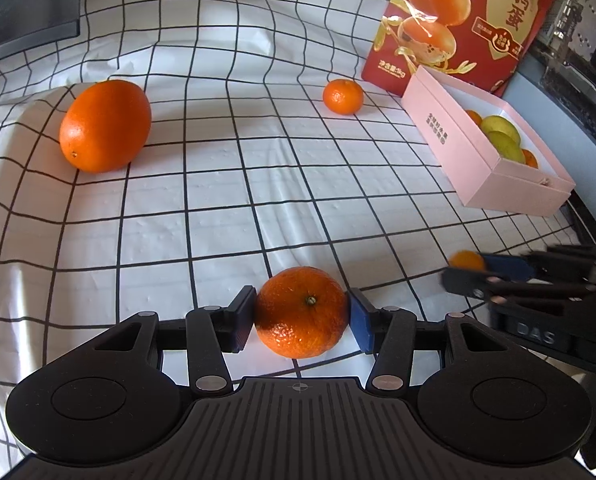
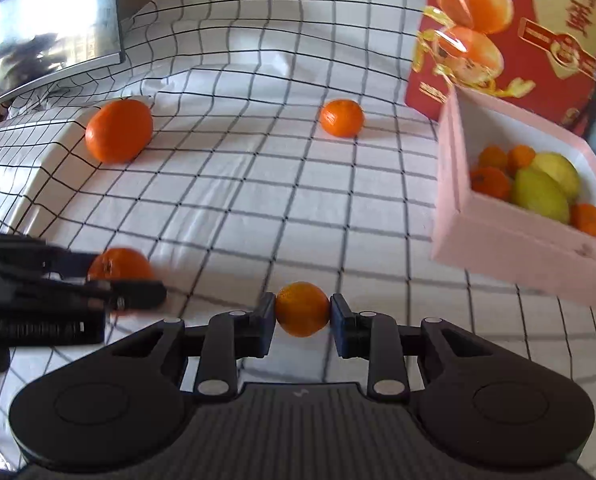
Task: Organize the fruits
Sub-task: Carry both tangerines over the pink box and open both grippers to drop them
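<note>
Altogether two loose oranges [image 1: 105, 125] [image 1: 343, 96]; each gripper [image 1: 301, 312] [image 2: 302, 312] clamps one.

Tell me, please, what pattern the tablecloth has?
White tablecloth with a black grid, clearest in the left wrist view.

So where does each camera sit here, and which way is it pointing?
Left wrist: on the left gripper, facing along its fingers at the dimpled orange mandarin it grips; right gripper at right.
Right wrist: on the right gripper, facing the smaller smooth orange mandarin it grips; left gripper at left.
Shared: checked white cloth, pink rectangular box, big oval orange.
</note>
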Demonstrator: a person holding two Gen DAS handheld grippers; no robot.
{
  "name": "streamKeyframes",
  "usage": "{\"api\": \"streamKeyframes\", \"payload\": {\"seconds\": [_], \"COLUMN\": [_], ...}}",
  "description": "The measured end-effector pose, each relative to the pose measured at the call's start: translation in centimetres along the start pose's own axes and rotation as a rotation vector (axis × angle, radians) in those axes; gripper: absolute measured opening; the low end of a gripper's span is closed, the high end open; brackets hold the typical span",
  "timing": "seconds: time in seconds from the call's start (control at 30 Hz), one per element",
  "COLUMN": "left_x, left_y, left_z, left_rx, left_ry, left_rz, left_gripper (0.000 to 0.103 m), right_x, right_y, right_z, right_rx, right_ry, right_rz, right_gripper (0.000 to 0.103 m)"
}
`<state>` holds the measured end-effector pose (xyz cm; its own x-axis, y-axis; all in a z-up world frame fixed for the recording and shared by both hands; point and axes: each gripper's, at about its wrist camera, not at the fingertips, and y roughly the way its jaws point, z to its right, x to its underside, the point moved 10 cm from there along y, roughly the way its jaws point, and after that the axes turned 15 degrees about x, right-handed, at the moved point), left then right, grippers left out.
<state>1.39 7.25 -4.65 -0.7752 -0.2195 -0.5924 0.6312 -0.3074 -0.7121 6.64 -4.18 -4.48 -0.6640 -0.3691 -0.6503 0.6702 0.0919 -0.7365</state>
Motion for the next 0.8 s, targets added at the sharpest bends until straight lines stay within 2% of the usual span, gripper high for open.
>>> {"api": "streamKeyframes", "payload": {"seconds": [0.17, 0.33, 0.5, 0.57, 0.63, 0.8], "left_x": [0.0, 0.2, 0.0, -1.7, -4.8, -14.0], "left_y": [0.2, 0.0, 0.8, 1.1, 1.1, 2.1], "left_z": [0.3, 0.4, 3.0, 4.9, 7.4, 13.8], "left_rx": [-0.015, -0.031, 0.052, 0.098, 0.143, 0.210], "left_ry": [0.023, -0.012, 0.007, 0.018, 0.052, 0.174], "left_rz": [-0.010, -0.007, -0.030, -0.009, 0.036, 0.141], "left_gripper": [0.054, 0.054, 0.053, 0.053, 0.053, 0.053], "right_x": [2.0, 3.5, 4.7, 4.7, 3.9, -2.1], "right_y": [-0.1, -0.7, -1.2, -1.4, -1.9, -3.8], "right_z": [2.9, 5.6, 8.1, 9.5, 11.0, 15.5], "right_rx": [0.046, 0.090, 0.128, 0.142, 0.151, 0.182], "right_ry": [0.059, 0.111, 0.165, 0.193, 0.223, 0.265], "right_rz": [-0.032, -0.045, -0.051, -0.045, -0.020, 0.121], "right_gripper": [0.028, 0.028, 0.028, 0.028, 0.028, 0.028]}}
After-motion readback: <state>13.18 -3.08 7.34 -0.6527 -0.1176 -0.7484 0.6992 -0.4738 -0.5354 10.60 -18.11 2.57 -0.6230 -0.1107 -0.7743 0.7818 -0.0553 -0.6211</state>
